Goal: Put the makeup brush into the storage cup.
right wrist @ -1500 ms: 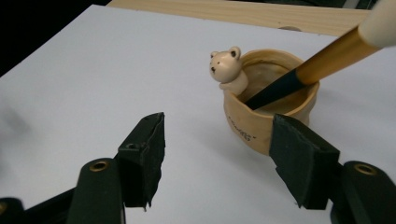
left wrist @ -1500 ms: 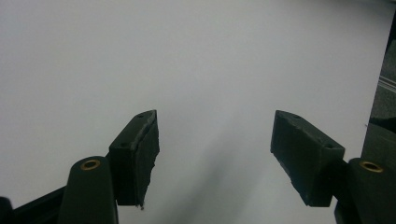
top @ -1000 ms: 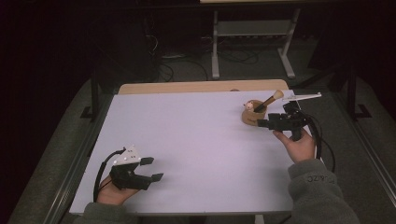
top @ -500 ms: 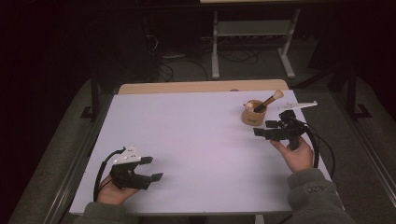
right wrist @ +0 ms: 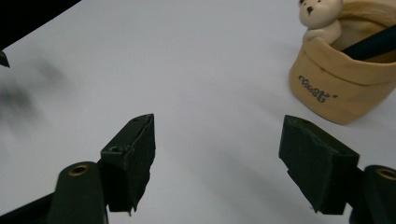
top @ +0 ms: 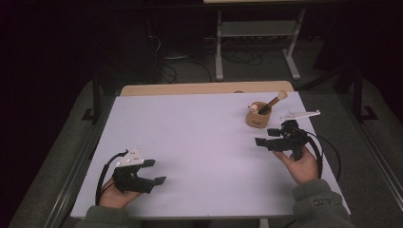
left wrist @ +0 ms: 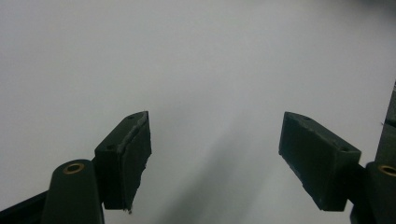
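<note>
Currently both jaws gape wide, empty: left gripper (top: 151, 172) near the table's (top: 190, 123) front edge, right gripper (top: 267, 137) just beside the tan pot (top: 258, 117) toward the far right corner; bare white surface between.

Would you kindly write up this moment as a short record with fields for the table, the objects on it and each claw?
surface: white table, bare across its middle
holder: tan cup with a small bear figure at its rim, far right part of the table
in holder: brush leaning, pale tip up
beside holder: white strip-like item, too small to identify
left claw: open, holding nothing, near front left
right claw: open, holding nothing, just short of the cup, not touching it
</note>
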Action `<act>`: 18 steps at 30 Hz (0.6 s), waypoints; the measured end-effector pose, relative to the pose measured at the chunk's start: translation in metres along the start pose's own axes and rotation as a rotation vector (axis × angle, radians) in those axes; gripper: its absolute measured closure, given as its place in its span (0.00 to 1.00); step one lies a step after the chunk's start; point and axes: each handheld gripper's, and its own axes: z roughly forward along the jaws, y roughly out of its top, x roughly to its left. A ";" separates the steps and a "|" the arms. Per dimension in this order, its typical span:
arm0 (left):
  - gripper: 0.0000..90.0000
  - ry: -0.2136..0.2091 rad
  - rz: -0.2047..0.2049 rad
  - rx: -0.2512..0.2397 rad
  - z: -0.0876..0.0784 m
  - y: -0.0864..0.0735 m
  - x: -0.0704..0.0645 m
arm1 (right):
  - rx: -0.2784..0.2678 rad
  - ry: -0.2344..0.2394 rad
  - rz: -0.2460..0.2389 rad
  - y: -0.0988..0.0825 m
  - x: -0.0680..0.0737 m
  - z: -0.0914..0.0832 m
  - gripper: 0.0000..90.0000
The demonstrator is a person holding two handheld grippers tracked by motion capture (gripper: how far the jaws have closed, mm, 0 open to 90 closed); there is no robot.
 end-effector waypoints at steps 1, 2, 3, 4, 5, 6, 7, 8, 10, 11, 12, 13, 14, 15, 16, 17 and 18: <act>0.27 0.000 0.002 -0.002 0.000 0.000 0.000 | -0.001 0.002 -0.008 -0.001 0.001 0.001 0.29; 0.27 0.000 -0.002 -0.005 0.000 0.000 0.000 | 0.004 0.003 -0.011 -0.002 0.002 0.001 0.28; 0.27 -0.001 -0.005 -0.007 0.000 0.000 -0.001 | 0.007 0.002 -0.015 -0.002 0.004 0.002 0.28; 0.27 -0.002 -0.011 -0.008 0.000 0.000 -0.001 | 0.008 0.007 -0.016 -0.003 0.005 0.002 0.28; 0.27 -0.003 -0.010 -0.007 -0.001 0.000 -0.001 | 0.005 0.008 -0.019 -0.004 0.006 0.002 0.28; 0.26 -0.003 -0.010 -0.008 -0.001 -0.001 -0.001 | 0.007 0.007 -0.021 -0.005 0.007 0.002 0.28; 0.26 -0.003 -0.011 -0.007 -0.001 -0.001 -0.001 | 0.005 0.007 -0.031 -0.006 0.008 0.003 0.28; 0.26 -0.004 -0.011 -0.007 -0.001 -0.001 -0.001 | 0.007 0.006 -0.035 -0.006 0.009 0.003 0.28; 0.25 -0.004 -0.009 -0.008 0.000 -0.001 -0.001 | 0.017 0.002 -0.034 -0.008 0.011 0.003 0.28; 0.25 -0.003 -0.009 -0.008 0.000 -0.001 0.000 | 0.008 0.003 -0.042 -0.009 0.011 0.003 0.28; 0.24 -0.004 -0.013 -0.009 0.000 -0.002 0.000 | 0.005 0.006 -0.042 -0.010 0.012 0.002 0.28; 0.24 -0.003 -0.013 -0.010 -0.001 -0.002 0.000 | 0.007 0.007 -0.036 -0.011 0.013 0.002 0.28; 0.24 -0.004 -0.015 -0.007 -0.001 -0.002 -0.001 | 0.006 0.007 -0.041 -0.012 0.013 0.002 0.28; 0.24 -0.004 -0.013 -0.008 -0.002 -0.002 0.000 | 0.006 0.008 -0.037 -0.014 0.014 0.001 0.28; 0.23 -0.006 -0.014 -0.011 -0.002 -0.002 0.000 | 0.004 0.013 -0.039 -0.015 0.014 0.001 0.28; 0.23 -0.006 -0.017 -0.015 -0.002 -0.003 0.000 | 0.000 0.014 -0.044 -0.016 0.015 0.001 0.27; 0.23 -0.005 -0.019 -0.014 -0.003 -0.003 -0.001 | -0.002 0.015 -0.047 -0.018 0.016 0.000 0.28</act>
